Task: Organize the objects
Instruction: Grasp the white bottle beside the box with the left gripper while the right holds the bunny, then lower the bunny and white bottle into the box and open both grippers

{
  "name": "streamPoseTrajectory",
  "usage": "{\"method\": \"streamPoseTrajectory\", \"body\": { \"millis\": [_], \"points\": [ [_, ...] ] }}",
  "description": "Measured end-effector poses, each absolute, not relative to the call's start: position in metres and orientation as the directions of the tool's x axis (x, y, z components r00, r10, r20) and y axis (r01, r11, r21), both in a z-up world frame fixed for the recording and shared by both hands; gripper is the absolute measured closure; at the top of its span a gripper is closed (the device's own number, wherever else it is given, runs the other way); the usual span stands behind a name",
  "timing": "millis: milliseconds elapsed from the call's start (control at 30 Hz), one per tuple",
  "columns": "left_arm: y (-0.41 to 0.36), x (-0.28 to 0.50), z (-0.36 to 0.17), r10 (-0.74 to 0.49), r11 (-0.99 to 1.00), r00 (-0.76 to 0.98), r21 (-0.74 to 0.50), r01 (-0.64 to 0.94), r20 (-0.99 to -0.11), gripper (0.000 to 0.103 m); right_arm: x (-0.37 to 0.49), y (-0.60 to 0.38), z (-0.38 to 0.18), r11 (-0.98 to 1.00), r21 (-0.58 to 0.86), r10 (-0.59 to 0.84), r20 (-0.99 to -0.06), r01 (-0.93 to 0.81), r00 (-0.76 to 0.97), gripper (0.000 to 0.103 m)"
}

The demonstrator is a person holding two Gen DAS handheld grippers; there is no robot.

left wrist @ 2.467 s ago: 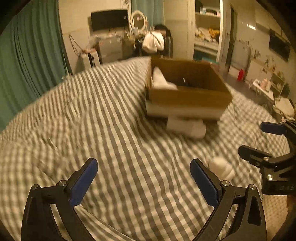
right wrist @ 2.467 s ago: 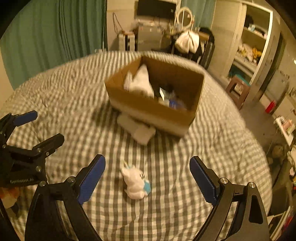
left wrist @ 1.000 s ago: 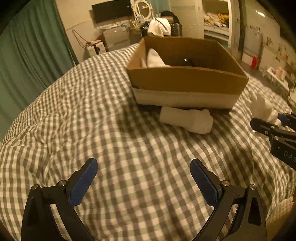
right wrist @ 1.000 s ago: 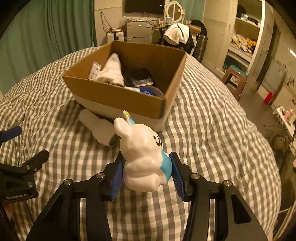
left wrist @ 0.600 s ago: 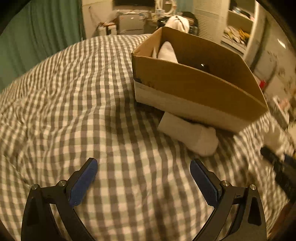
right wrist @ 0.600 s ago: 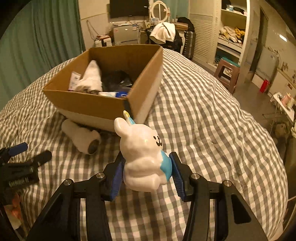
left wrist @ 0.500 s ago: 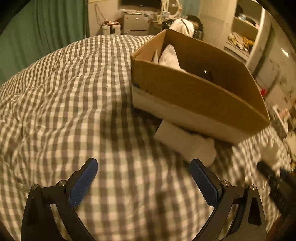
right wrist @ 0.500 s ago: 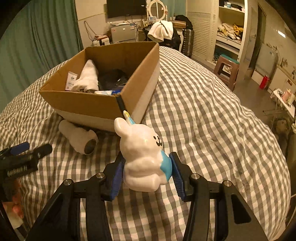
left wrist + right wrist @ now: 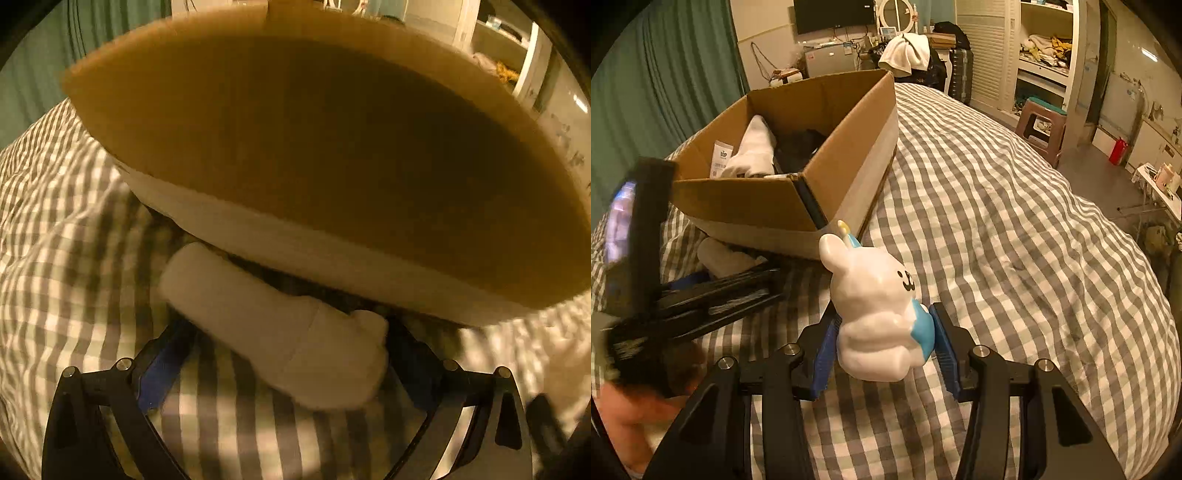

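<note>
The sock roll (image 9: 280, 325) lies on the checked bed (image 9: 1015, 236) against the box (image 9: 790, 210), the spread left gripper (image 9: 284, 365) straddling it and needing only to close, while the right gripper (image 9: 882, 350) pinches the rabbit (image 9: 879, 310) just beside the box, due over its near wall.

We carry two hand-held grippers of matte black frame; the right gripper (image 9: 882, 354) has blue ribbed pads (image 9: 823, 360) and round silver screws at each finger joint; the left gripper (image 9: 284, 363) shows the same black arms, silver screws, blue pads (image 9: 162, 373); bare skin of our left hand (image 9: 635, 413) shows, blurred.
</note>
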State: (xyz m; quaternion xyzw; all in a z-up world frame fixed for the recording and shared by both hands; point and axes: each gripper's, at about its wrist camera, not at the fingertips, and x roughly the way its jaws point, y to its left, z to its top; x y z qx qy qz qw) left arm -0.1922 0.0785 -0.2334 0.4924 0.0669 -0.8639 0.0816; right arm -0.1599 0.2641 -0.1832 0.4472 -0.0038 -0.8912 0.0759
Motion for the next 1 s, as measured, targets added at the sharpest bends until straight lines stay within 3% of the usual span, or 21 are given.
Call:
{"method": "streamPoseTrajectory", "body": {
  "millis": [200, 267, 633, 1000],
  "points": [
    [0.067, -0.181, -0.227, 0.01, -0.996, -0.522, -0.057, 0.075, -0.853, 0.038, -0.16, 0.271, -0.184, -0.989, 0.091, -0.145, -0.792, 0.121, -0.593, 0.056],
    [0.058, -0.173, -0.222, 0.05, -0.994, -0.511, -0.09, 0.054, -0.858, 0.042, -0.16, 0.271, -0.187, -0.989, 0.09, -0.144, -0.799, 0.121, -0.583, 0.056],
    [0.055, -0.117, -0.198, 0.141, -0.983, -0.484, -0.066, -0.17, -0.864, 0.043, -0.152, 0.255, -0.184, -0.986, 0.032, -0.125, -0.788, 0.162, -0.603, 0.055],
    [0.001, -0.084, -0.156, 0.131, -0.985, -0.555, -0.045, -0.166, -0.821, 0.043, -0.138, 0.221, -0.161, -0.977, -0.032, -0.127, -0.712, 0.213, -0.69, 0.056]
  ]
}}
